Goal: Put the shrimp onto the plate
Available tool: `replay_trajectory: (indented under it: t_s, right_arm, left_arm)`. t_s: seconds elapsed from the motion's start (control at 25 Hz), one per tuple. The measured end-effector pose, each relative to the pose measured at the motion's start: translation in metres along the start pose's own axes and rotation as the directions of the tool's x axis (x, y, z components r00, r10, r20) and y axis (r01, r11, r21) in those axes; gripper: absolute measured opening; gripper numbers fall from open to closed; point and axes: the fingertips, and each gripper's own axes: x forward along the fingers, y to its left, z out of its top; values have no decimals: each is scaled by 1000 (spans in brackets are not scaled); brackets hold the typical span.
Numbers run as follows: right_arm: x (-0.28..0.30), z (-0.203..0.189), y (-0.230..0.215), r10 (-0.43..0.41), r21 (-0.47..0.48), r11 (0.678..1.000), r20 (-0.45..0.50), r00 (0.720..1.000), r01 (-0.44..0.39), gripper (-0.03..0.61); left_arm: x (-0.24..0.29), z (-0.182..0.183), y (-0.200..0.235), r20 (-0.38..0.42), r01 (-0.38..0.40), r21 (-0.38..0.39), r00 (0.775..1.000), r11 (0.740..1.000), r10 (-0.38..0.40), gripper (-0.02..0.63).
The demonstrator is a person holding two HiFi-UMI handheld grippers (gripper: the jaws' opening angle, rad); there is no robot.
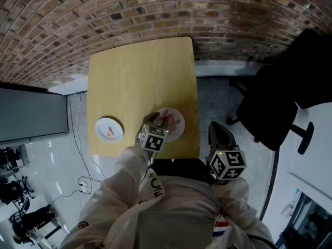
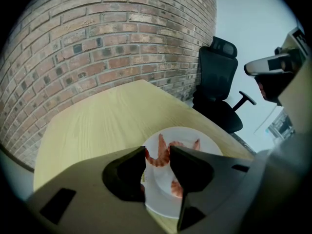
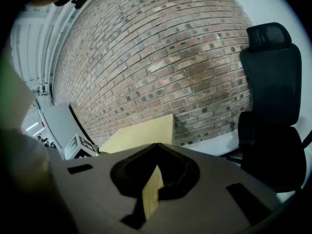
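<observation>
- Here, the left gripper (image 2: 157, 151) hovers over a round white plate (image 2: 208, 143) of pink shrimp (image 2: 161, 158), fingers apart.
- Right gripper (image 3: 156, 147) beside the pale wooden tabletop (image 3: 146, 130), fingers closed, empty.

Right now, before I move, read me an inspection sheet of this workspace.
Surface: wooden table, two plates on it.
Job's things: right plate holds several shrimp; left plate holds one shrimp.
Clutter: nothing seen.
Grippers: left gripper over right plate, tongs open, gripping nothing; right gripper off the table's right side, tongs look shut, empty.
Cables: wires on the floor left of the table.
Surroundings: brick wall, black chair.
</observation>
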Motion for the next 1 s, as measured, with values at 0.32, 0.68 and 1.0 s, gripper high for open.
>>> replay_trajectory:
  t_s: [0.32,0.68,1.0]
  right_arm:
    - [-5,-2,-3,-5,1,1000,1,1000,5,23]
    - [-7,-2,0,-5,1,1000,5,1000,5,23]
    - [-7,-6,12,-2,-9,1000,-1,1000,2,23]
  left_arm:
    - [0,0,-1,3,-7,-2,1000,1000,7,156]
    - [-7,4,-3,23,-13,-5,1000,1000,13,155]
    - [-16,-1,3,39,-14,-16,999,1000,15,155]
